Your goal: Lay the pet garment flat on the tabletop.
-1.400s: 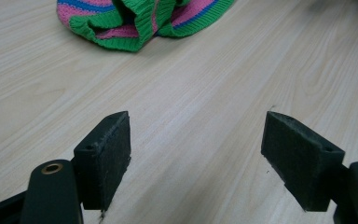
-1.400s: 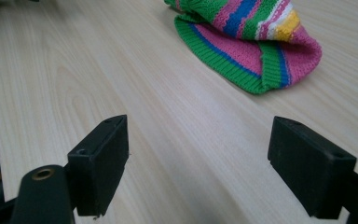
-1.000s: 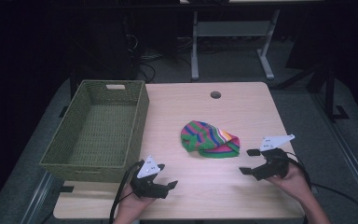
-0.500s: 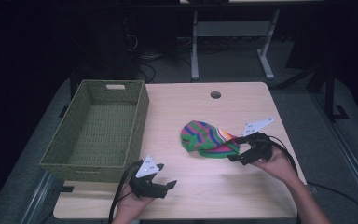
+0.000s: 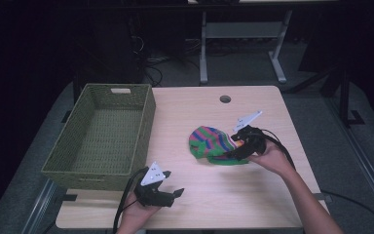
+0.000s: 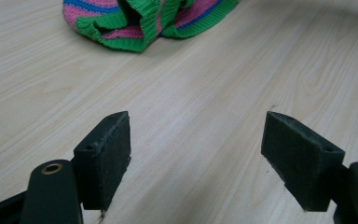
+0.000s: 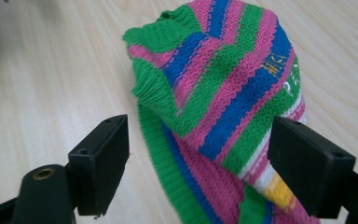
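overhead light is brightening the worktop [image 5: 268, 190] while the surroundings are sitting in deep darkness; shadows are lying soft, the high view is looking slightly grainy, and the near jaws are blurring in both gripper views.

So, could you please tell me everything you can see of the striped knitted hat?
The hat is knitted in green, pink and blue stripes, with white and yellow bands at one end and small yellow lettering. It lies crumpled and flattish on the wooden table, right of the basket and apart from it. The right claw stands open, its jaws either side of the hat's edge.
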A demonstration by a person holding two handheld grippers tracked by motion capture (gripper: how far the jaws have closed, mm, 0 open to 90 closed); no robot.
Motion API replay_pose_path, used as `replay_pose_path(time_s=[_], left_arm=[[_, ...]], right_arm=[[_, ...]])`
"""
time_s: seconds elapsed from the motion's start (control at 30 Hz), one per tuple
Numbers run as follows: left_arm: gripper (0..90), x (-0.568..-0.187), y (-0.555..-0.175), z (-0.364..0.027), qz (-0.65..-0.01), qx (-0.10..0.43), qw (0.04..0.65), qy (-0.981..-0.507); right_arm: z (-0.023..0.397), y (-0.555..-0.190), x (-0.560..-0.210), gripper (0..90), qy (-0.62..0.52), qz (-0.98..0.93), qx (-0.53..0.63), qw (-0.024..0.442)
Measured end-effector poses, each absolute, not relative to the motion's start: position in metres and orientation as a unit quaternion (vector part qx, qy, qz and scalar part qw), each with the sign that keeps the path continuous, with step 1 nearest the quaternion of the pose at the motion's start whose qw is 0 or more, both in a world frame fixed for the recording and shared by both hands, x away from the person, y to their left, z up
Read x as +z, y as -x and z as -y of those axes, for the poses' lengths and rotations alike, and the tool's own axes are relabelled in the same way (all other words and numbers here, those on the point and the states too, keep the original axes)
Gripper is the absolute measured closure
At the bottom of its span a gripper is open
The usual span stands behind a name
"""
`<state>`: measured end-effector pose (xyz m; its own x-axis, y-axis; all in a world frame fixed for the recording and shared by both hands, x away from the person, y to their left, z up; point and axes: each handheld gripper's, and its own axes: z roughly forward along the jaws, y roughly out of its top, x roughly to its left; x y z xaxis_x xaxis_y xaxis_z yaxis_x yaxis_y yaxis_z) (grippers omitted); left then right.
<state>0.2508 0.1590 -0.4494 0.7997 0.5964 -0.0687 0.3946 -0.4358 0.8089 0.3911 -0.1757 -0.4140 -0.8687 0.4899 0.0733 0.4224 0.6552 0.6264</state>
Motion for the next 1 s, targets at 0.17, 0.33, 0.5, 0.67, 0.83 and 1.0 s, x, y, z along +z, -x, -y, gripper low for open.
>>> replay_pose_path(time_s=[0.17,0.33,0.5,0.67,0.83,1.0], left_arm=[[23.6,-0.449,-0.251,-0.160,-0.295,0.114,0.443,-0.839],[23.6,-0.449,-0.250,-0.159,-0.294,0.115,0.442,-0.840],[23.6,-0.449,-0.250,-0.159,-0.291,0.115,0.443,-0.840],[23.6,-0.449,-0.250,-0.158,-0.291,0.115,0.443,-0.840],[23.6,-0.449,-0.250,-0.157,-0.289,0.116,0.439,-0.842],[23.7,-0.449,-0.249,-0.156,-0.289,0.117,0.438,-0.843]], right_arm=[[0.161,-0.407,-0.421,20.4,-0.249,-0.916,0.309,0.051],[0.146,-0.418,-0.432,20.8,-0.259,-0.918,0.295,0.059],[0.138,-0.425,-0.442,21.0,-0.275,-0.917,0.283,0.062],[0.133,-0.431,-0.451,22.8,-0.289,-0.917,0.269,0.059],[0.132,-0.433,-0.453,26.7,-0.306,-0.912,0.266,0.055],[0.132,-0.433,-0.454,35.7,-0.314,-0.909,0.266,0.065]])
